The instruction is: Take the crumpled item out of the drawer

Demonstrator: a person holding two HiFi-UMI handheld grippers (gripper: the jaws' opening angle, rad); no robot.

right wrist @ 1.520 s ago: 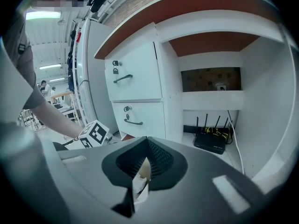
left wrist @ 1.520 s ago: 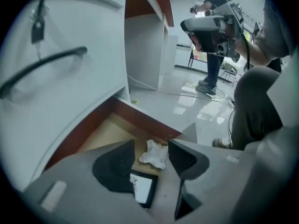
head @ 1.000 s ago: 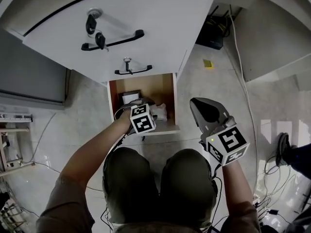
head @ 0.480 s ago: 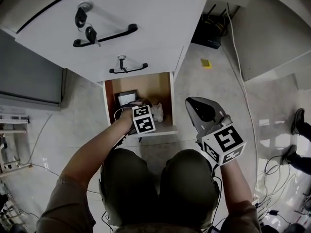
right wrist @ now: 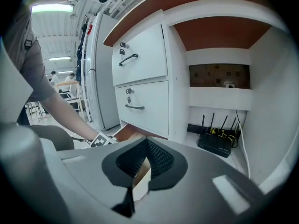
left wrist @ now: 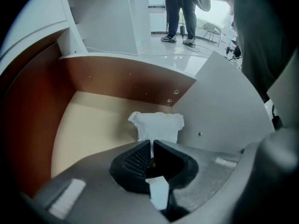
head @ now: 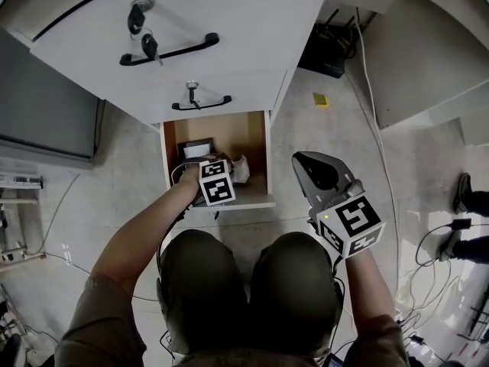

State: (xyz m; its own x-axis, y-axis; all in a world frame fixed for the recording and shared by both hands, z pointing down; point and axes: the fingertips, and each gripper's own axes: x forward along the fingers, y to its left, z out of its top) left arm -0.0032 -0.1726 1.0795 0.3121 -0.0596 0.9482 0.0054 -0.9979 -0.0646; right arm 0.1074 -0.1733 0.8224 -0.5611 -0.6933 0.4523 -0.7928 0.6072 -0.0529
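Note:
The bottom drawer (head: 257,202) stands pulled out, with brown inner walls (left wrist: 117,78). A white crumpled item (head: 241,169) sits at the drawer's right side, close to the white front panel. My left gripper (head: 228,172) reaches into the drawer from above. In the left gripper view its jaws (left wrist: 152,143) are shut on the lower edge of the crumpled item (left wrist: 158,126), which stands upright just past the tips. My right gripper (head: 309,163) hovers outside the drawer to the right, above the floor. It is shut (right wrist: 146,141) and holds nothing.
A dark framed object (head: 197,149) and cables lie at the drawer's back left. Above are two closed drawers with black handles (head: 168,54) and keys. A black router (head: 328,48) sits on the floor at the right, with a small yellow scrap (head: 322,99) nearby. My knees (head: 252,281) are below.
The left gripper has shifted slightly left and toward the drawer's back, and the crumpled item has moved with it. The right gripper has stayed almost still.

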